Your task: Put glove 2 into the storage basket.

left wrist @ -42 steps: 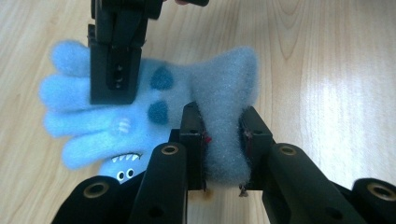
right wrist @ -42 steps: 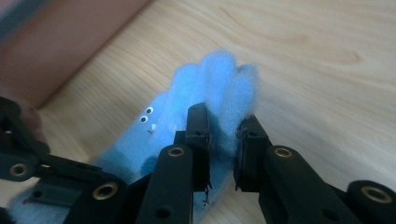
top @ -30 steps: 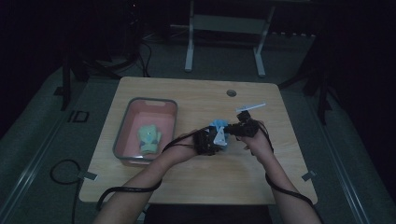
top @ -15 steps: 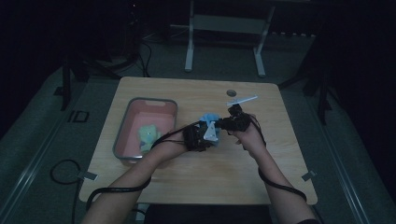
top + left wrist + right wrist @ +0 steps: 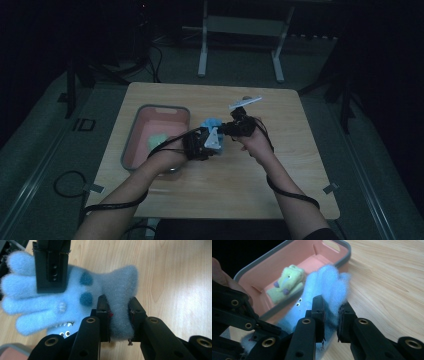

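Blue plush glove (image 5: 75, 297) held above the table (image 5: 310, 165) between both grippers, just right of the pink bin (image 5: 131, 150). Left gripper (image 5: 118, 315) pinching the glove's cuff end, pads pressed into the fuzz on both sides. Right gripper (image 5: 330, 315) clamped on the finger end, blue pile bulging up between its jaws. Seen from above, left gripper (image 5: 200, 145) and right gripper (image 5: 235, 127) close together, glove (image 5: 211, 125) stretched between. Green plush (image 5: 287, 283) lying inside the bin (image 5: 262, 258), apart from the glove (image 5: 324, 287).
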Demonstrator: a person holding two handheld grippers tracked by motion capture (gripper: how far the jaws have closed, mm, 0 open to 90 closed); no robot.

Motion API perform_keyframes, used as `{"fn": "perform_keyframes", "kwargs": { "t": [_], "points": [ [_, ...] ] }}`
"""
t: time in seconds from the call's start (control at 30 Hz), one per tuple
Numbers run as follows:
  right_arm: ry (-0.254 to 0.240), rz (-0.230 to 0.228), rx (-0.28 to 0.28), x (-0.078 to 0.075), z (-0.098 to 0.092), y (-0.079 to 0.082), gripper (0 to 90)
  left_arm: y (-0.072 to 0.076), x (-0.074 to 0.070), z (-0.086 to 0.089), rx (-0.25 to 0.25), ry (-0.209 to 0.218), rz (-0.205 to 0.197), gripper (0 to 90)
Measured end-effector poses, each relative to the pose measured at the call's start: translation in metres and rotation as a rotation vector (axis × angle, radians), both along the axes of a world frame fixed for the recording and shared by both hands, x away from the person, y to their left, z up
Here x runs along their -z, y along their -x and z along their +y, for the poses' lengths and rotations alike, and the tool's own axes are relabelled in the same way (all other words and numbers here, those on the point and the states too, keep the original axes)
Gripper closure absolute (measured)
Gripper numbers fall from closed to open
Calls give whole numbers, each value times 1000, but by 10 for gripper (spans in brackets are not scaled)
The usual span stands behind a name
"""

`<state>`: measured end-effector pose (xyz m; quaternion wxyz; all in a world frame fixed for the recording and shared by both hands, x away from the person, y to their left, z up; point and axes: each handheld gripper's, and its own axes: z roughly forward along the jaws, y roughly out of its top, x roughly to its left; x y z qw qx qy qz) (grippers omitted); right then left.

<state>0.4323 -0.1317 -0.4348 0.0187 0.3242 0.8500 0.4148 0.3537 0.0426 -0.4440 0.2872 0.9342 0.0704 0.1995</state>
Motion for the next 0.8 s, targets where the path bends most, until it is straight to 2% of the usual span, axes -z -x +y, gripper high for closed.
{"fn": "perform_keyframes", "kwargs": {
  "t": [0.4,0.8],
  "points": [
    [-7,-4,-49,-2,32,1,791,7,-5,28,-25,-23,6,762],
    [-23,-6,-100,-2,78,0,791,13,-5,69,-74,-43,13,762]
  ]
}}
